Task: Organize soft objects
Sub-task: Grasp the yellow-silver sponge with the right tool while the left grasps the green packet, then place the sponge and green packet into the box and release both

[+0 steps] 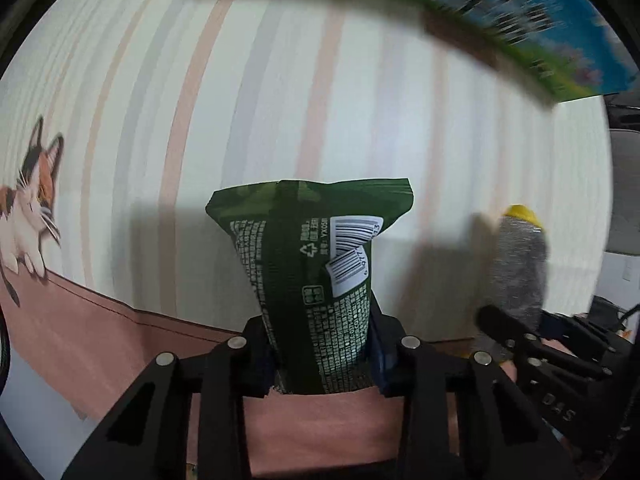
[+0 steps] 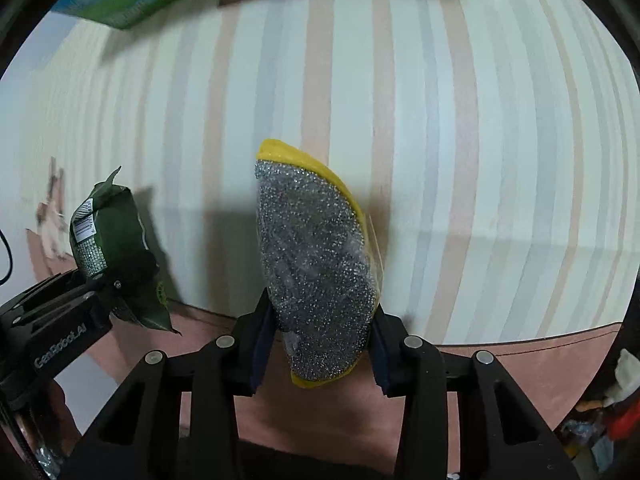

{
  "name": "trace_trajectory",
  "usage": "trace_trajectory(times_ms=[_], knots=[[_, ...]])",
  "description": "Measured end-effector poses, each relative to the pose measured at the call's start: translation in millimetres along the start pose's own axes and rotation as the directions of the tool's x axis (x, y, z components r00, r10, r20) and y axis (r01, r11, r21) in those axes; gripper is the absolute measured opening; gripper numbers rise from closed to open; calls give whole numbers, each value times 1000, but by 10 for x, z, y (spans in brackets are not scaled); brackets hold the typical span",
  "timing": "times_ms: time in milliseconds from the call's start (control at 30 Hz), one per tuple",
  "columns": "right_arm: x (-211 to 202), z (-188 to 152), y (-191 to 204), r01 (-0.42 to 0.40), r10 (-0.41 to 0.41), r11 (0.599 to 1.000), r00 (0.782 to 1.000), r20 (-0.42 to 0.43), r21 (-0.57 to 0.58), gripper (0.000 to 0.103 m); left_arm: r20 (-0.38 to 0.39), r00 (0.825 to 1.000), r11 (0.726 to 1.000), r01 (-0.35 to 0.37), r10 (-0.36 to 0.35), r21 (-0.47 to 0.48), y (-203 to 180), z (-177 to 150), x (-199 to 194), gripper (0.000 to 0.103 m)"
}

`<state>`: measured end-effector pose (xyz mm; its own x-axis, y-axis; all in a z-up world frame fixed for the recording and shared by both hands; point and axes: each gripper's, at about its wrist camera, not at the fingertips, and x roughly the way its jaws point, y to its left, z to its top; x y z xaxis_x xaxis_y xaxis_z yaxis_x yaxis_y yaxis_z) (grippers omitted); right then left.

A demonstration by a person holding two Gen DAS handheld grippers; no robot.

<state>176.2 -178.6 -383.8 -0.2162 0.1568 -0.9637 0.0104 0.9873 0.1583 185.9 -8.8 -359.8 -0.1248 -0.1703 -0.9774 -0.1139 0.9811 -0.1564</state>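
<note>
Your left claw (image 1: 324,364) is pinching the dark green snack pouch (image 1: 310,276) by its lower end, so the bag stands straight up toward 12 o'clock with the crimped top seal free and the barcode facing the camera. Your right claw (image 2: 320,344) is clamped on the yellow-backed silver scouring sponge (image 2: 316,264) near its bottom edge, glittery mesh side toward the lens, yellow foam peeking out along the 1 o'clock rim.

Both things look held up off the striped tablecloth (image 1: 280,100), and from each camera the other claw shows up off to the side: sponge at 3 o'clock in the left view, pouch at 9 o'clock in the right view.

Handling-wise, I'd guess both are light. The pouch is crinkly film with some air in it, so it'll squash and could slide if you only catch the slick film; grabbing across the body where the contents bulk it out, like you have now, seems safer than the thin seal. The sponge is squishy and the mesh is grippy, so it shouldn't slip, but it'll bend over if held too close to the edge.

Further out there's a green and blue box (image 2: 120,4) at about 11 o'clock in the right view, and a cat print (image 1: 30,216) at 9 o'clock in the left. The box might be where they go, can't say for sure.
</note>
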Motion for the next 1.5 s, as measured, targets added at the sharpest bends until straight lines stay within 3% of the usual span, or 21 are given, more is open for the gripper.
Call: trace_trajectory(times_ms=[167,267,433,533,700,800,967,1133,1233,1267,1300,1333,1433,1500], knots=[[-655,48,6,-79,82,996,992,100,-28,43,128,990,995,47,-58,85,-334,204,-777,33],[-1215,183,31,-121,129,991,975,181,-55,43,202,976,986,43,-75,161,-583,469,-1307,33],[-1996,669,31,-82,105,993,950,293,-90,43,262,964,961,-33,-42,275,-811,1306,-1895,33],[-2233,1127,-20,-27,51,997,941,335,-76,43,268,963,956,-100,23,277,-840,1879,-1898,33],[-2202,1957,-95,56,-48,998,944,328,-15,43,230,962,946,-204,146,253,-807,2776,-1654,33],[-2159,2377,-167,98,-97,995,950,296,12,43,188,963,939,-237,193,250,-708,3023,-1447,33],[-2060,2834,-217,166,-171,985,954,246,43,43,100,967,933,-254,236,255,-611,3324,-1126,33],[-1889,3118,-312,224,-232,973,947,220,60,43,66,963,930,-270,262,248,-615,3479,-964,33],[-1783,3250,-330,244,-252,968,951,181,64,49,37,958,926,-286,286,247,-632,3522,-887,34],[-1764,3278,-335,249,-258,966,951,170,71,61,36,957,928,-289,289,236,-633,3536,-903,36],[-1765,3296,-333,247,-256,966,951,174,72,77,43,961,934,-275,273,228,-638,3546,-927,39],[-1771,3317,-328,238,-248,968,952,182,75,81,45,967,940,-255,251,225,-649,3553,-955,44],[-1789,3326,-324,226,-237,971,952,191,81,82,65,974,950,-224,215,216,-663,3558,-1044,53],[-1796,3323,-317,229,-241,970,950,197,84,84,78,976,954,-217,205,207,-662,3545,-1086,74]])
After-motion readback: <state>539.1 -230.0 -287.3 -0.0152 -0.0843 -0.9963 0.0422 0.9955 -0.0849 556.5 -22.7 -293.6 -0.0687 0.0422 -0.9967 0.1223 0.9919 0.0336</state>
